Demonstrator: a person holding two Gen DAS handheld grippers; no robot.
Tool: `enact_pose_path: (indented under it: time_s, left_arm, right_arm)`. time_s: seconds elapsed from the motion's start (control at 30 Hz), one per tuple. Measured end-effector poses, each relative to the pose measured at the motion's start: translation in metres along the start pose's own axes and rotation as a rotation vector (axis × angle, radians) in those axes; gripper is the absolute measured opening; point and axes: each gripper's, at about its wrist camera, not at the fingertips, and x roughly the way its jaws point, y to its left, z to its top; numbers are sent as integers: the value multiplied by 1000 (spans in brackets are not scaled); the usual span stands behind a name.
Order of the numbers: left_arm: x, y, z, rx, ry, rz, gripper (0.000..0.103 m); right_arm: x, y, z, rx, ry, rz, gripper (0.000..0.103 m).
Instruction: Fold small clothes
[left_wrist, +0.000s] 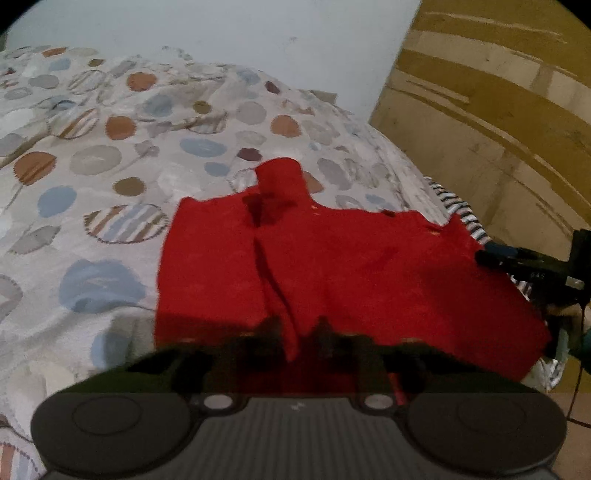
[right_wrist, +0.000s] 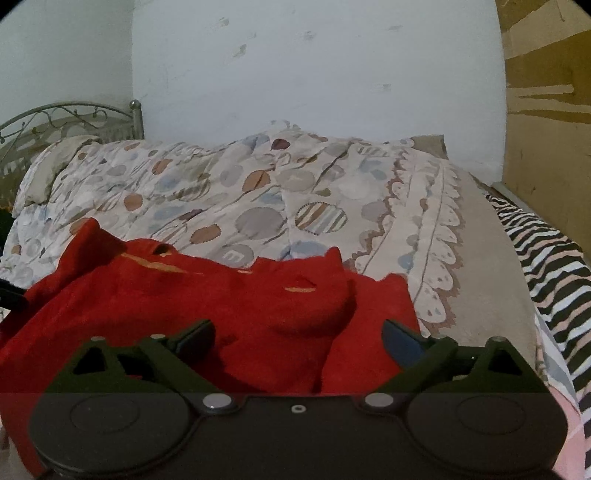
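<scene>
A small red garment lies spread on the dotted bedspread. My left gripper is shut on the red garment's near edge, a fold of cloth pinched between its fingers. My right gripper shows at the right edge of the left wrist view, at the garment's far corner. In the right wrist view the red garment lies bunched in front, and my right gripper is open, its fingers spread wide over the cloth.
A zebra-striped cloth lies along the bed's right side. A metal headboard stands at the far left. A white wall is behind the bed and a yellow-brown panel is to the right.
</scene>
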Motion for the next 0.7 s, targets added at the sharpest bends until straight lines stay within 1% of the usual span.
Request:
enact_pose_path:
  time_s: [0.03,0.1,0.17,0.2,0.23,0.27,0.3,0.33,0.37,0.4,0.43,0.5,0.57,0.63,0.7]
  left_arm:
    - [-2,2,0,-21,-20,-2,12]
    - [-10,4,-2,-60,-70,-2,11]
    - [-16,6,-4,-97,-109,15,10]
    - [-19,11,-6,-143,-124,8,10]
    - [-18,16,-7,-187,-124,-1,10]
    - [-15,23,-8,-240,-112,-10,10]
    - [-10,31,-11,-295,-96,-11,10]
    - [-6,38,-13,-338,-85,-15,10]
    - [-3,44,-16,-386,-80,-25,10]
    - [-3,45,-17,-403,-84,-31,10]
    - [-5,43,-17,-393,-93,-30,10]
    - [-11,32,-14,-307,-124,-7,10]
    - [-12,22,-10,-241,-131,25,10]
    - [-6,19,-9,-241,-112,51,10]
    - [2,25,-13,-278,-98,61,10]
  right_arm:
    - [4,0,2,4,2,-4,92]
    - [12,-1,7,15,15,-16,87]
    - [20,-3,10,28,24,-37,83]
    - [24,-4,12,36,31,-46,78]
    - [28,-6,12,44,40,-52,73]
    - [32,-8,12,53,48,-54,70]
    - [36,-9,12,59,54,-55,61]
    - [39,-11,11,64,65,-55,47]
    - [42,-12,10,68,74,-49,39]
    - [42,-12,9,74,72,-53,16]
    - [41,-12,9,79,60,-61,10]
    - [34,-10,9,69,22,-78,6]
    - [24,-7,8,44,-28,-107,6]
    - [20,-8,7,45,-41,-129,5]
    - [25,-11,3,57,-12,-142,5]
